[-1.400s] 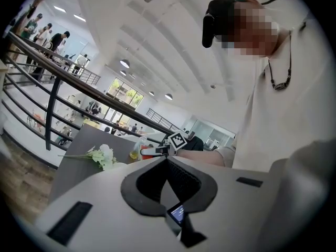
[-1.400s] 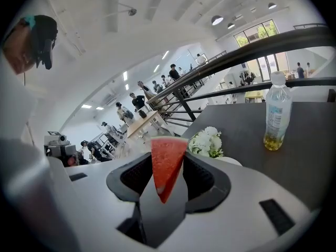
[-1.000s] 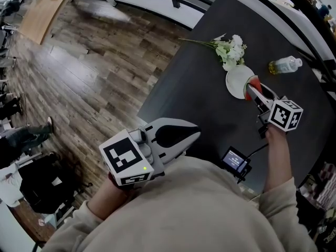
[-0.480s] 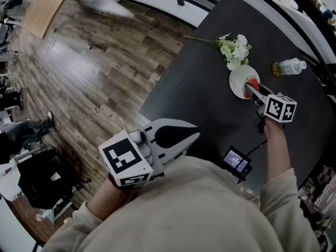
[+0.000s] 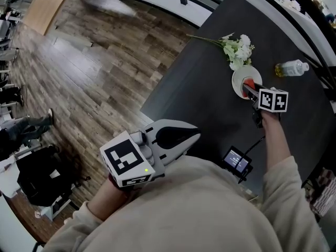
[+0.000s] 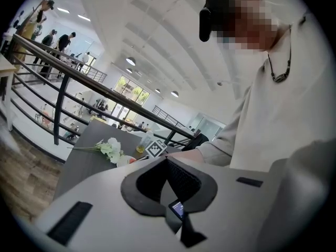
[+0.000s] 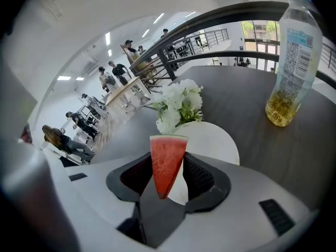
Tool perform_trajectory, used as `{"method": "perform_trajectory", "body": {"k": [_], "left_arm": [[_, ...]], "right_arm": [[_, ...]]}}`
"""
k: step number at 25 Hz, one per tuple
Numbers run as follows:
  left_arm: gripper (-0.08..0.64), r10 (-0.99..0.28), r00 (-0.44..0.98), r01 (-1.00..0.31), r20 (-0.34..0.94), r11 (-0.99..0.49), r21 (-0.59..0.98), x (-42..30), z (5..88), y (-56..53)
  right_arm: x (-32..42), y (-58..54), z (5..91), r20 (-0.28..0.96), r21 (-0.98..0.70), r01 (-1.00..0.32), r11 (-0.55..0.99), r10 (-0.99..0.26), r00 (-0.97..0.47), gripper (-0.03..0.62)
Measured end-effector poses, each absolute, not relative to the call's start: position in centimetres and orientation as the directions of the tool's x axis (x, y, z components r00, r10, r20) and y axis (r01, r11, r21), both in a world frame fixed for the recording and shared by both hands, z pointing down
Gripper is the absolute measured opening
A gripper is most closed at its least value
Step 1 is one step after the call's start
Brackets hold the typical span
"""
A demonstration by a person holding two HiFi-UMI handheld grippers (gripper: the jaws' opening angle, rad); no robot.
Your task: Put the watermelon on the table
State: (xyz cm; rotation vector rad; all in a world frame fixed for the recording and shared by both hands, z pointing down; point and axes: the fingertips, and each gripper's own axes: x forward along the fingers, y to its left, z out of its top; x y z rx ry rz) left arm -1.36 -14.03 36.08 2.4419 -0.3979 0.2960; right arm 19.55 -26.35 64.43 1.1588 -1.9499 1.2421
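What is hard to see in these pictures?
Bottle: top lost in the right gripper view's dark rim.
Plate: near side hidden behind the watermelon and right gripper, right gripper view.
Small screen: too small to read, head view.

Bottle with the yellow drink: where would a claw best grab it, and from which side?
Probably around the labelled middle, coming in level from the near side. The bottle stands upright with round, straight walls there, its liquid sits low, and the plate and flowers lie off to its left, not in that path.
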Motion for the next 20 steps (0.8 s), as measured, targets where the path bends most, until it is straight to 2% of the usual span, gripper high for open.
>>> {"method": "perform_trajectory", "body": {"k": [10,20], "left_arm": [[0.006,-0.212,0.927,-0.359,0.310,-0.745,0.563,-1.6,36.3,-13.9],[0.006,-0.215,0.927,-0.358,0.307,-0.751,0.555,-1.9,36.1,-13.9]], "right_arm": [[19.6,-27.5,66.6,0.844,-0.375,-0.912,0.165,-0.346,-0.410,0.190],[19.8,-28.1,65.1,0.836,-0.365,-0.914,0.175,-0.370,-0.405,0.193]]}}
